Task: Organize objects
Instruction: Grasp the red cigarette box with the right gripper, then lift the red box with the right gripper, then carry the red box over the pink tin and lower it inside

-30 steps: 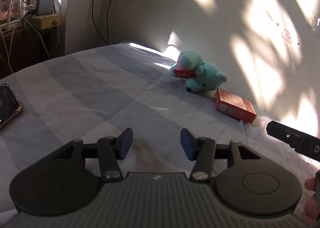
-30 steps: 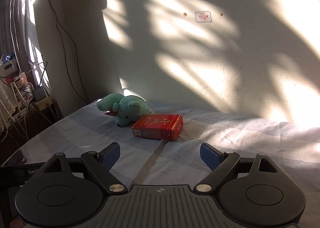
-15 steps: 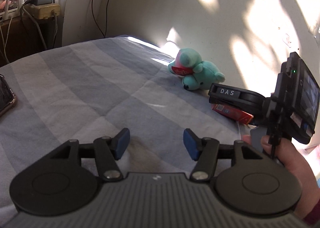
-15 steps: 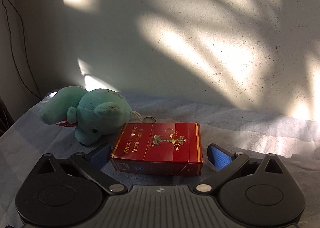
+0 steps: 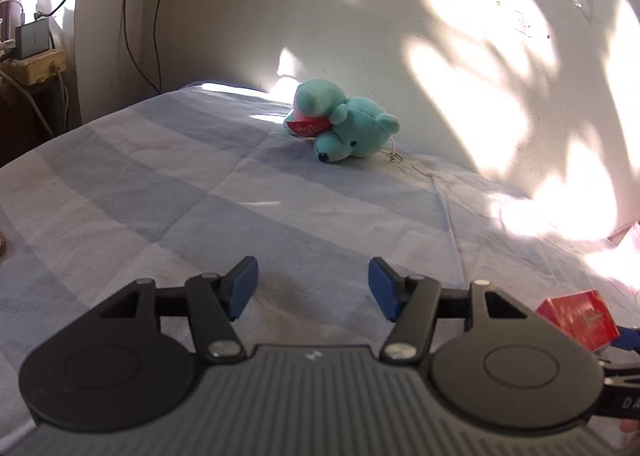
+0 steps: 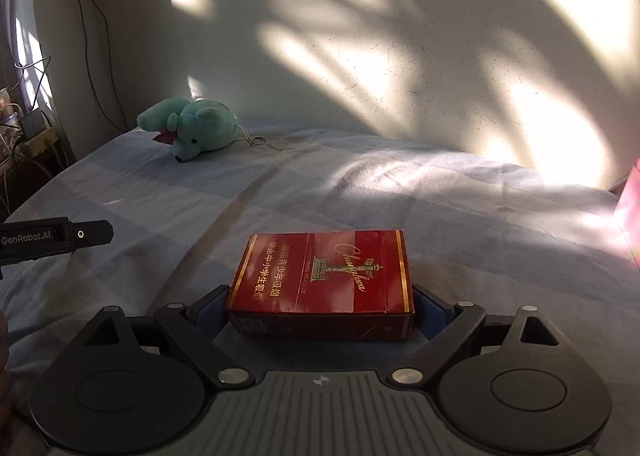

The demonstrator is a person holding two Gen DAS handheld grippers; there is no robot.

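Your right hand-held gripper [image 6: 320, 310] has the red cigarette pack [image 6: 322, 280] between its jaws, which are closing at this moment — the blue pads sit at the pack's two short ends, wide apart, and the pack looks carried clear of the bed (its underside shows, with blue sheet visible beneath it). The pack lies flat, printed face up, its long side running across the jaws. From your left wrist camera that same pack shows as a red corner at the lower right edge, with a blue pad of the right hand-held gripper just beside it. Your left hand-held gripper [image 5: 312, 288] stands with its jaws apart and nothing between them, only the striped blue-grey bed sheet [image 5: 160, 184] below — the fingers point toward the middle of the bed. The teal plush bear [image 5: 344, 124] lies on its side near the wall [image 5: 440, 56], at the far end of the bed, a red tag at its neck and a small metal ring on a cord trailing beside it; it is well apart from both grippers. In the right wrist view the bear sits at the upper left, and the black body of your left hand-held gripper pokes in from the left edge. Patches of sunlight fall across the wall and the right part of the sheet. Cables [image 5: 132, 16] hang down the wall at the far left, near a power strip [image 5: 38, 64].
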